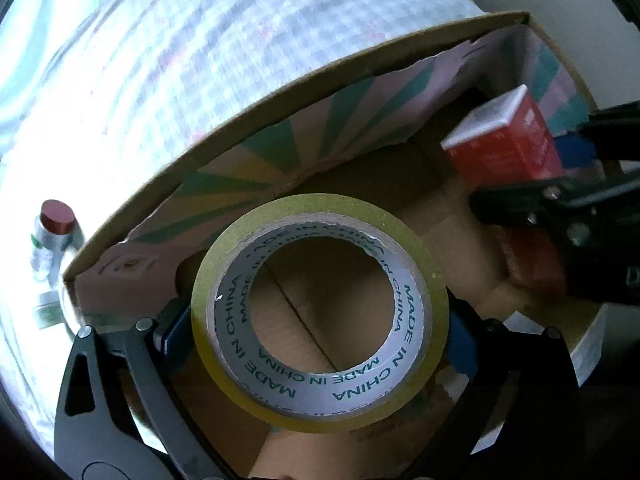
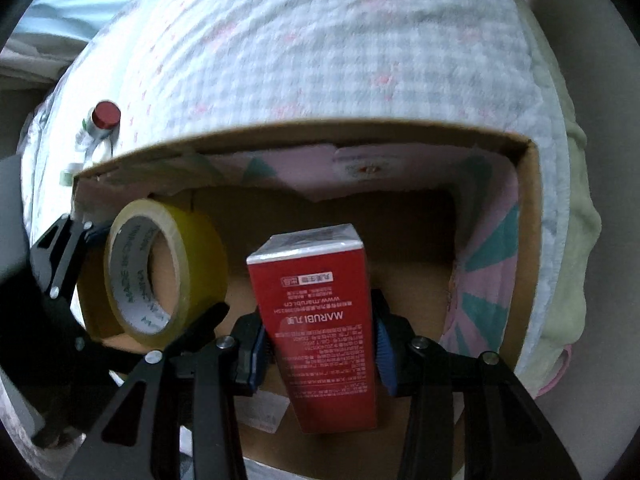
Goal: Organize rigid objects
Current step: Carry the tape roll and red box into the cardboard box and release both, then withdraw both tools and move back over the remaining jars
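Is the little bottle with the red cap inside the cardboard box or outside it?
Outside. The red-capped bottle stands on the quilted cover, beyond the cardboard box's wall.

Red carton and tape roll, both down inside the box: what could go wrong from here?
1. The red carton stands tall and narrow on end between the right gripper fingers, so it may topple on release.
2. The tape roll sits close to the cardboard box wall, so the left gripper fingers may snag on withdrawal.
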A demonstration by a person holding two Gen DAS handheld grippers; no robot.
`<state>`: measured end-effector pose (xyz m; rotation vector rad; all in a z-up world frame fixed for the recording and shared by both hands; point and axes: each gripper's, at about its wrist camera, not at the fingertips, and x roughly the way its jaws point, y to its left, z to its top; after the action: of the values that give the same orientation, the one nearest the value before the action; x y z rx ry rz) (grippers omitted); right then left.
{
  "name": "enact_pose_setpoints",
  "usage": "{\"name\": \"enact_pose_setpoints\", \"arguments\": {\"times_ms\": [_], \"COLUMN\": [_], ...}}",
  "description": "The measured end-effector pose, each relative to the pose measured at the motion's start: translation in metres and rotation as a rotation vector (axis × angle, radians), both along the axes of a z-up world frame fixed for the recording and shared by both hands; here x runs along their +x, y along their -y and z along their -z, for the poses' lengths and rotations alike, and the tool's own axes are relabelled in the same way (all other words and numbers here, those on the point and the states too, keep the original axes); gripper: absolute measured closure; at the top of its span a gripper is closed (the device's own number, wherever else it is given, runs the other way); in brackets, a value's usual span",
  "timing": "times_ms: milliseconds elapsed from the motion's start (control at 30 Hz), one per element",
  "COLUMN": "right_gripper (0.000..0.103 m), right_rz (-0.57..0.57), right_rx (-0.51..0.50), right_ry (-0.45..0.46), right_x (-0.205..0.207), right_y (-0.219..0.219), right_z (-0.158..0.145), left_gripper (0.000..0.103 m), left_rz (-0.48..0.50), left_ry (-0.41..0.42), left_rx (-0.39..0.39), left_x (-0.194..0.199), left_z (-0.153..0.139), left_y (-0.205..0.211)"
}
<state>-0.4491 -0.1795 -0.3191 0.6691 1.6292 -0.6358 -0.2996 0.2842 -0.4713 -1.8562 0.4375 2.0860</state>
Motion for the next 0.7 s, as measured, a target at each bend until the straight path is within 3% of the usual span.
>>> {"name": "enact_pose_setpoints", "arguments": {"times_ms": [33, 100, 133, 367, 700], "right_gripper": [0.050, 0.010, 0.000, 0.000, 0.000], "right_rz": [0.024, 0.074, 0.078, 0.134, 0.095], "right_rx": [0.024, 0.102, 0.088, 0.039, -0.033], "right_ry": [0.016, 0.066, 0.025, 0.049, 0.047], "right_x": [-0.001, 0.001, 0.004, -0.007, 0.012], "right_y": [0.001, 0.004, 0.005, 0.009, -0.012], "right_z": [-0.001, -0.002, -0.001, -0.014, -0.044], "left_gripper": [0.000, 0.000, 0.000, 0.000, 0.000], "left_rz": [0.004, 0.003, -0.006, -0.037, -0.041], "left_ry": [-0.017, -0.052, -0.057, -0.066, -0.115], "left_rx": [0.005, 0.017, 0.028, 0.033, 0.061], "left_x": [0.003, 0.008, 0.009, 0.014, 0.020], "left_z": [-0.004, -0.014, -0.017, -0.030, -0.077], "left_y": [0.002, 0.007, 0.009, 0.023, 0.036]}}
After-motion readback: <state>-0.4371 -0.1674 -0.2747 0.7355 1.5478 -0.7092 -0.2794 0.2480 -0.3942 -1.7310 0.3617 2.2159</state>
